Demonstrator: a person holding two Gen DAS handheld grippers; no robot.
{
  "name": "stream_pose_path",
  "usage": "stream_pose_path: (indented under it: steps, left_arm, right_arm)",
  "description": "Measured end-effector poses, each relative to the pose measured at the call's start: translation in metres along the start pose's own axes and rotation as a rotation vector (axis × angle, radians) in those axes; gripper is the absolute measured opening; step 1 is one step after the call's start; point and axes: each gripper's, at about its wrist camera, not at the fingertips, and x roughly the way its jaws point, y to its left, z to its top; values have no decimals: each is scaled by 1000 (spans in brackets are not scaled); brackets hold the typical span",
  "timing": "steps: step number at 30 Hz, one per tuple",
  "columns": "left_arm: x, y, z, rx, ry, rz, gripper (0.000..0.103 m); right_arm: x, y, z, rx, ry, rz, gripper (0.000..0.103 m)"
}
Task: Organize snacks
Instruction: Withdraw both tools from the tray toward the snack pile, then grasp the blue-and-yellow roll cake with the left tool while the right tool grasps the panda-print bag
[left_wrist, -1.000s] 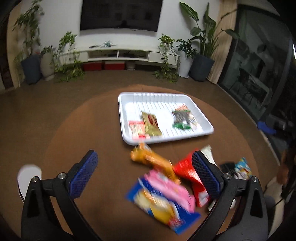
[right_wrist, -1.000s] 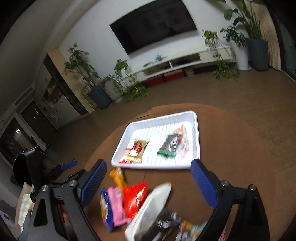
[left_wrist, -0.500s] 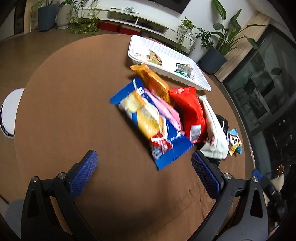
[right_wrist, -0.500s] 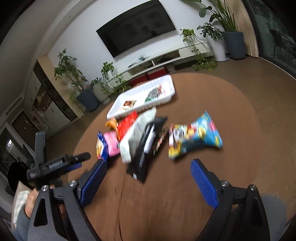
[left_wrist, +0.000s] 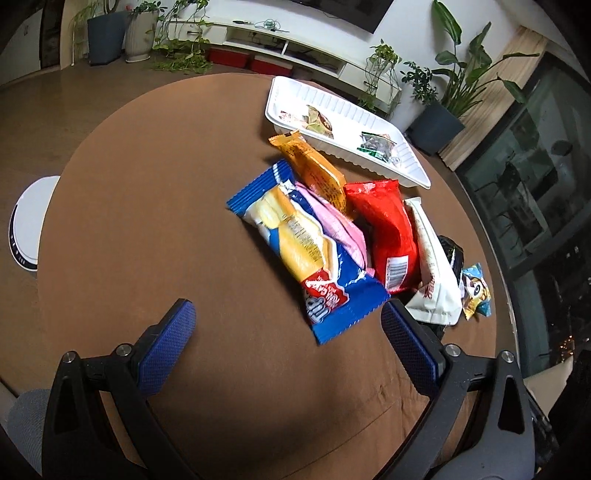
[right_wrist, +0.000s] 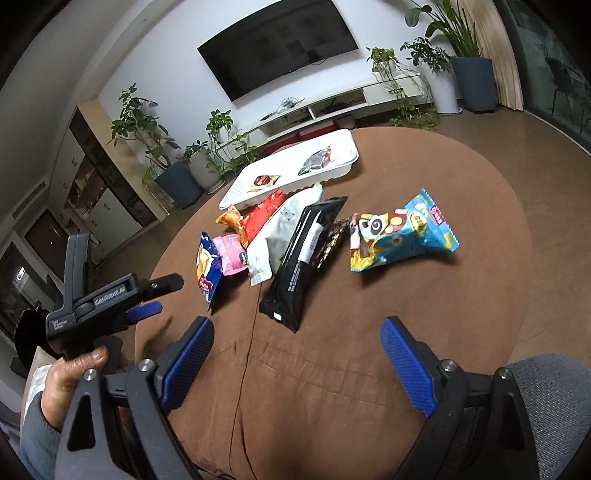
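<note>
Both grippers stand with jaws wide and nothing between the pads. The left gripper (left_wrist: 288, 325) hangs over bare cloth just short of the blue packet (left_wrist: 306, 247); the right gripper (right_wrist: 297, 343) hangs just short of the black packet (right_wrist: 306, 254). Neither touches a snack.

Change noted: a second ago both cameras looked across at the white tray (left_wrist: 369, 155) with the pile close under the fingers. Both have since drawn back and dropped, so the whole pile now lies between the fingers and the tray.

Relative to the tray: orange, red, pink, blue, white and black packets lie heaped against its near edge; the light-blue cartoon packet (right_wrist: 400, 232) lies apart from it, to the right in the right view. A few small packets already sit in the tray.

Judgement: sorting is barely begun; both grippers appear lined up for a fresh pick.
</note>
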Motion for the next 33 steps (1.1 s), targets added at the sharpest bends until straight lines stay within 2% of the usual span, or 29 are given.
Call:
stream_pose_path:
  steps: [4, 11, 14, 17, 19, 21, 28, 30, 33]
  left_arm:
    - [8, -7, 12, 3, 7, 9, 101]
    - [40, -12, 43, 11, 41, 87, 101]
    - [56, -12, 47, 37, 71, 125, 90]
    - [62, -7, 46, 42, 76, 112, 86]
    - [62, -2, 48, 42, 81, 94, 73]
    - [60, 2, 47, 42, 84, 93, 69]
    - [53, 12, 40, 75, 109, 72, 66]
    - [55, 8, 41, 125, 134, 84, 66]
    - [60, 4, 46, 139, 150, 112, 67]
  right_arm:
    - [-1, 0, -1, -6, 1, 3, 94]
    - [1, 3, -1, -19, 3, 15, 94]
    - [1, 2, -1, -21, 5, 18, 94]
    - [1, 1, -1, -24, 4, 15, 94]
    - [1, -1, -1, -19, 6, 13, 94]
    - [3, -2, -1, -14, 11, 16, 94]
    - [7, -1, -4, -19, 35, 17, 94]
    - [8, -1, -4, -21, 40, 16, 94]
    - [10, 1, -6, -23, 52, 17, 94]
